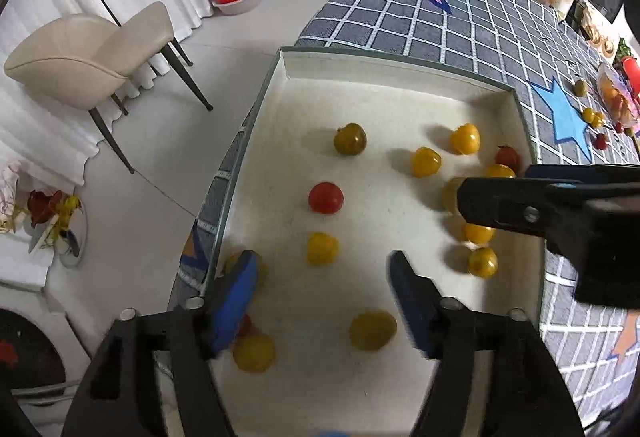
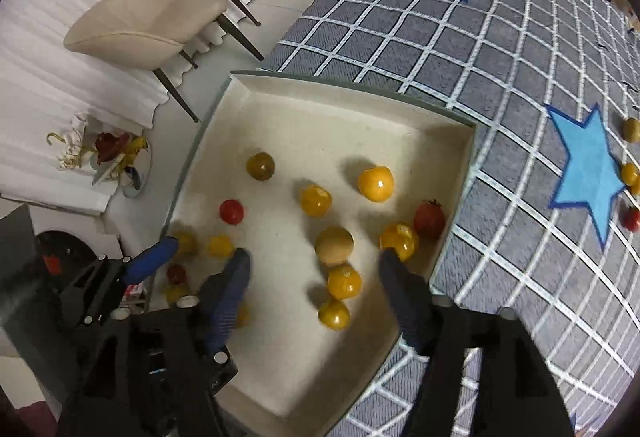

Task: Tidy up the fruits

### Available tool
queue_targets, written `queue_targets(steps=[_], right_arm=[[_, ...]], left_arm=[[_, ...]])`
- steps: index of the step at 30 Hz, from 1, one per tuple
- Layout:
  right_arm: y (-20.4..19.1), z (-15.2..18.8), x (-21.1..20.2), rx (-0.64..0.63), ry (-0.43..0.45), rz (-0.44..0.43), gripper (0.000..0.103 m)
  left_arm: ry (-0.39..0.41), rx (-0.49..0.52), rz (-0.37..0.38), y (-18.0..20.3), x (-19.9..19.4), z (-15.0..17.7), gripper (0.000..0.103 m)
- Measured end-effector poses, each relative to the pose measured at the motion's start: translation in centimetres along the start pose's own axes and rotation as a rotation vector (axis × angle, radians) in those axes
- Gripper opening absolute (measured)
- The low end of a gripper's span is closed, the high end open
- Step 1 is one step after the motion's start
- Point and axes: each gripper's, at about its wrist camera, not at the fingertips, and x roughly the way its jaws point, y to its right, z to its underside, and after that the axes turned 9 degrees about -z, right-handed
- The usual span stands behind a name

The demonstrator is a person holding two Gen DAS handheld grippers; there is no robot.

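1. Grey checked cloth with coloured stars covers the tabotop's place, the tabletop (image 2: 500,85), and a shallow white box (image 1: 400,77) sits at its edge.
2. Nearest, the left gripper (image 1: 324,277) and right gripper (image 2: 316,269) hang over the box, both with fingers spread and pinching nothing.
3. Small tomatoes (image 1: 322,248), yellow and red, lie loose on the box floor; they look light, smooth and easy to crush, so I would pinch one gently across its middle.
4. Neighbouring fruits and the box walls crowd the fingers.
5. Farther away, more tomatoes (image 2: 630,173) wait beside the blue star (image 2: 588,173); a chair (image 1: 92,49) stands beyond.
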Motion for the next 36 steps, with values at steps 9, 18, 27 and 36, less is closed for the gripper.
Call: queue_targets(steps=[9,18,27,36], right_arm=[[-0.5,3.5,-3.2,0.042,-0.041,0.073,0.088],[-2.9,5.2,-6.0,-0.030,-0.056,0.170,0.103],[-6.2,7.2,-8.4,-0.122,-0.083,0.276,0.103],[-8.1,7.9,-10.4,-0.155,-0.059,0.307,0.103]], left_arm=[[-0.021,0.054,0.017,0.2,-3.3,1.1,0.102],[-0.021,0.110,-0.015,-0.6,-6.6,2.5,0.102],[-0.033,0.196,0.002,-1.8,-9.6,3.8,0.102],[-0.017,0.275,-0.010,-1.9,-11.8,4.7,0.102]])
